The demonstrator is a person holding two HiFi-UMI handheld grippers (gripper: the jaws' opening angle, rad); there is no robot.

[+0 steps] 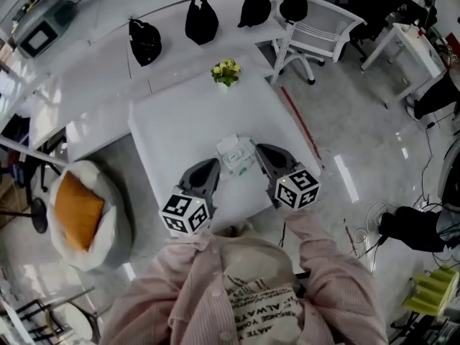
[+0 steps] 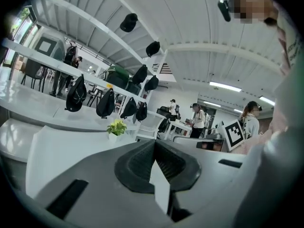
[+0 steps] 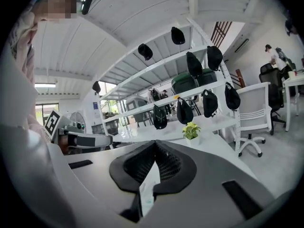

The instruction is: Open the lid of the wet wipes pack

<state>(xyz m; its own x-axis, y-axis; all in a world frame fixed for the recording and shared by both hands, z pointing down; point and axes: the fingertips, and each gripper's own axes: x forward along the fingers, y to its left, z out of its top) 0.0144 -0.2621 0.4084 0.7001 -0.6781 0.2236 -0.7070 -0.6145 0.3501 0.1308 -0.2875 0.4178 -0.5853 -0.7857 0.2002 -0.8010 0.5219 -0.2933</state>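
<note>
In the head view the white wet wipes pack (image 1: 236, 155) hangs between my two grippers, above the near part of the white table (image 1: 180, 124). My left gripper (image 1: 215, 171) grips the pack's left edge and my right gripper (image 1: 261, 154) its right edge. The left gripper view shows my left gripper (image 2: 154, 145) with its jaws together on a thin white flap of the pack (image 2: 160, 186). The right gripper view shows my right gripper (image 3: 154, 145) pinching a thin printed edge of the pack (image 3: 147, 191). The lid cannot be made out.
A small potted plant (image 1: 226, 72) stands at the table's far edge. Black bags (image 1: 201, 20) hang along the long white counter behind it. A white chair (image 1: 323, 27) is at the back right, and a beanbag with an orange cushion (image 1: 79, 210) lies on the floor to the left.
</note>
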